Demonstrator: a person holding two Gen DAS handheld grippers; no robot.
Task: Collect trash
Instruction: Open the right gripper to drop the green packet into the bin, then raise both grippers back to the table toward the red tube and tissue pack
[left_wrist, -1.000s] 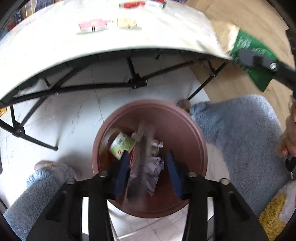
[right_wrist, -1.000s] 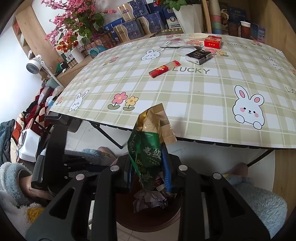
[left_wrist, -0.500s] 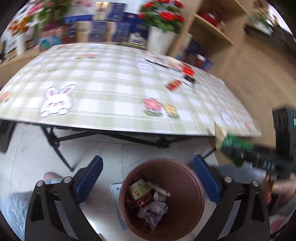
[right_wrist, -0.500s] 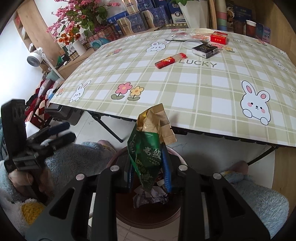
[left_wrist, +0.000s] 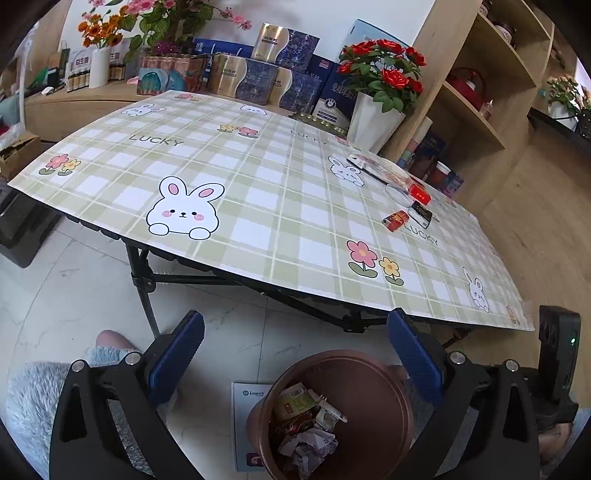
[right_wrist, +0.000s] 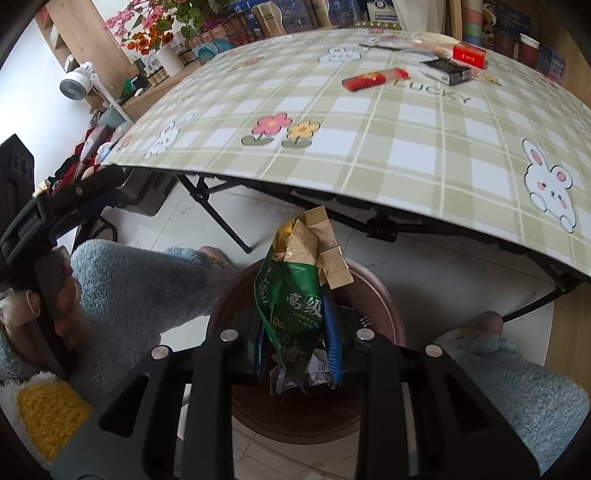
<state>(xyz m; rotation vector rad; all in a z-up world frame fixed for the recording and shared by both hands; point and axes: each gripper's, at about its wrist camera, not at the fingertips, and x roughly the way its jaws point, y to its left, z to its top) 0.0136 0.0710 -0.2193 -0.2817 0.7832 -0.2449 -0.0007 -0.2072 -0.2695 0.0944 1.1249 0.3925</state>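
Crumpled green-and-gold wrapper (right_wrist: 295, 299) sits clamped in right gripper (right_wrist: 297, 343) jaws; left gripper (left_wrist: 295, 354) jaws gape apart.

tablecloth (left_wrist: 280, 192): pale green and white plaid, white rabbits, pink and yellow flowers
bin (left_wrist: 373, 384): reddish brown, at 6 o'clock
wrapper (right_wrist: 295, 295): green body, gold top, pale lettering
gripper pads (left_wrist: 177, 354): blue
packet (right_wrist: 375, 79): red, at 12 o'clock
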